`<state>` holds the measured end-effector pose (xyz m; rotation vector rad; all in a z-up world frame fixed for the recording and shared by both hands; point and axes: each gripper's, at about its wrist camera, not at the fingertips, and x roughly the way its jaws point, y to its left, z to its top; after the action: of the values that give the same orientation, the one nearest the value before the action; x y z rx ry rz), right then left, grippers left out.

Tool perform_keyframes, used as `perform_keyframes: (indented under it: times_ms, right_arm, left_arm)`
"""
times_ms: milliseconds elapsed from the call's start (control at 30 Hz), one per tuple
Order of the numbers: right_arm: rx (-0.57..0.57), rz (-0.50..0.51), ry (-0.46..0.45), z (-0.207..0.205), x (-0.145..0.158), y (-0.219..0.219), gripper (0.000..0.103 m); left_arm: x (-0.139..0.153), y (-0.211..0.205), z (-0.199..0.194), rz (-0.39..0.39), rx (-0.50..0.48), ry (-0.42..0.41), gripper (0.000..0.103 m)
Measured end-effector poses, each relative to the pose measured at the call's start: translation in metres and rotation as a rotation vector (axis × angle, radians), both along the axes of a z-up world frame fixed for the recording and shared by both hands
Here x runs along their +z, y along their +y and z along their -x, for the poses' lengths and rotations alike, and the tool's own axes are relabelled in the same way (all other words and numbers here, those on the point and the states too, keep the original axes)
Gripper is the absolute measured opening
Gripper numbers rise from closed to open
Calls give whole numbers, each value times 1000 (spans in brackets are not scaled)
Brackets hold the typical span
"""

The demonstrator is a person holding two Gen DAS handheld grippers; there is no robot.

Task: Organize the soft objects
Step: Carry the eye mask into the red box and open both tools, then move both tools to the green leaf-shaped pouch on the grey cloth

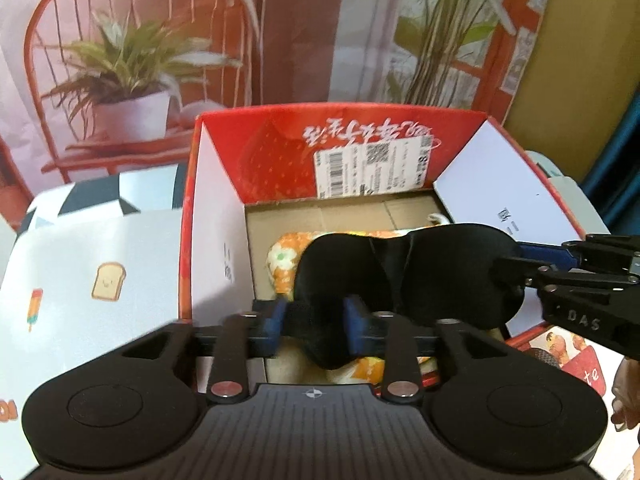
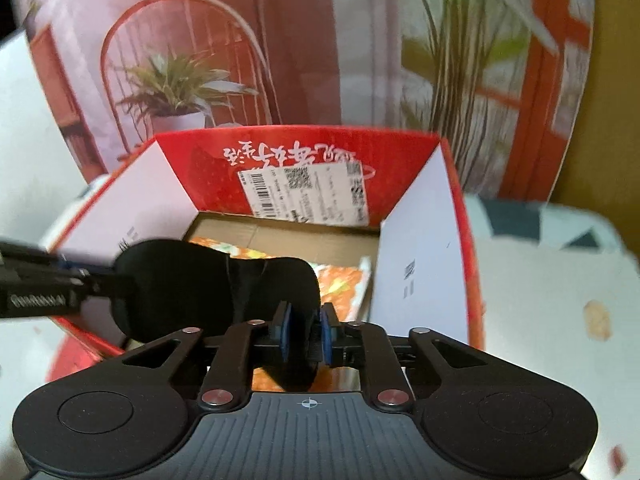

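Printed plant-and-chair backdrop is seen behind one red carton [image 1: 224, 168], over which one black eye mask [image 1: 400, 276] is held, its strap clamped by the left gripper [image 1: 316, 322] and right gripper [image 2: 306, 332], one orange floral cloth [image 1: 282, 260] half hidden beneath, label text unreadable.

A white tabletop printed with toast and popsicle drawings [image 1: 80, 264] carries 1 open red cardboard box [image 1: 188, 216], apparently resting directly on it.

One black eye mask [image 1: 404, 276], one orange floral pouch [image 1: 282, 264], one red box [image 1: 360, 136], two grippers [image 1: 316, 320] [image 2: 306, 334]
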<state>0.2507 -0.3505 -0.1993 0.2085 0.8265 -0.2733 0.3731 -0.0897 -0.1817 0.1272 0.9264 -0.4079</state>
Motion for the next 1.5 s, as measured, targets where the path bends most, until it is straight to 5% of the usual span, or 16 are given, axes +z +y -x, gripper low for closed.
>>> perform_keyframes:
  times_ms: [133, 267, 367, 600, 1500]
  right_arm:
    - [-11, 33, -32, 4, 7, 4, 30]
    - [-20, 37, -104, 17, 16, 7, 55]
    - [-15, 41, -156, 27, 21, 11, 62]
    - [20, 13, -279, 66, 27, 31, 102]
    - [139, -121, -263, 142, -15, 95, 96]
  left_arm:
    - [11, 4, 11, 50, -21, -69, 58]
    - [24, 11, 26, 91, -9, -140, 68]
    - [32, 17, 43, 99, 2, -196, 69]
    - [34, 29, 90, 106, -1, -255, 69]
    - [-30, 48, 170, 247, 39, -74, 61]
